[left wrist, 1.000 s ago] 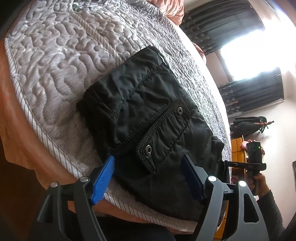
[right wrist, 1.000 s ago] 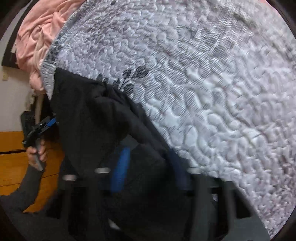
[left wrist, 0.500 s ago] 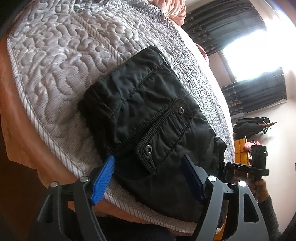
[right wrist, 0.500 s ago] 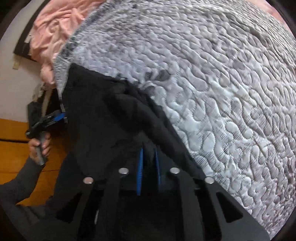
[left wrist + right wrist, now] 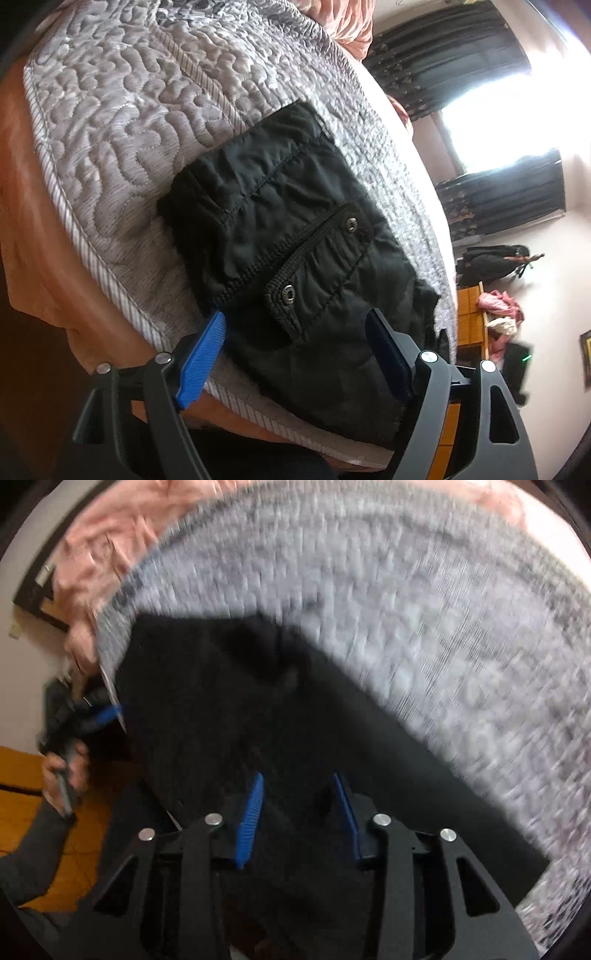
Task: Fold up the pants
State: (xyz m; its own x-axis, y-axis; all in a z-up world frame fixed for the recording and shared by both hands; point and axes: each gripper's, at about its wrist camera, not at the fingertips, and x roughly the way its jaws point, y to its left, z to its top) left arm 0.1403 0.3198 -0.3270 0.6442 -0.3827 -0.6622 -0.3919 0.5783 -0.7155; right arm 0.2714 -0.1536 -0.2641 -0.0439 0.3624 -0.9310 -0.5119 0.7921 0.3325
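The black pants (image 5: 295,236) lie folded into a thick bundle on a gray quilt (image 5: 122,122) with a wavy stitched pattern. The bundle sits near the edge of the bed, and under the quilt a peach sheet (image 5: 40,236) hangs over the side. In the left wrist view, going left to right, first comes the quilt, then the gathered waistband (image 5: 199,206) of the pants, then a pocket flap (image 5: 317,258) with two metal snaps. Past the bed, on the right, there is a bright window (image 5: 491,122) with dark curtains (image 5: 443,59) around it.

The left gripper (image 5: 297,323) points down at the near end of the bundle. Its blue fingers (image 5: 207,350) stand wide apart, one on each side of the pants, and they are opening a bit more. They do not squeeze the cloth.

The right wrist view is blurry (things look smeared). On its left side a hand (image 5: 64,771) in a dark sleeve holds the other tool by its handle. Pink bedding (image 5: 107,550) is bunched up behind the quilt.

The right gripper (image 5: 299,786) hovers over the dark pants. Its jaws are opening, with a clear gap between the blue pads (image 5: 253,812). Black cloth shows behind that gap, but the pads do not pinch it.
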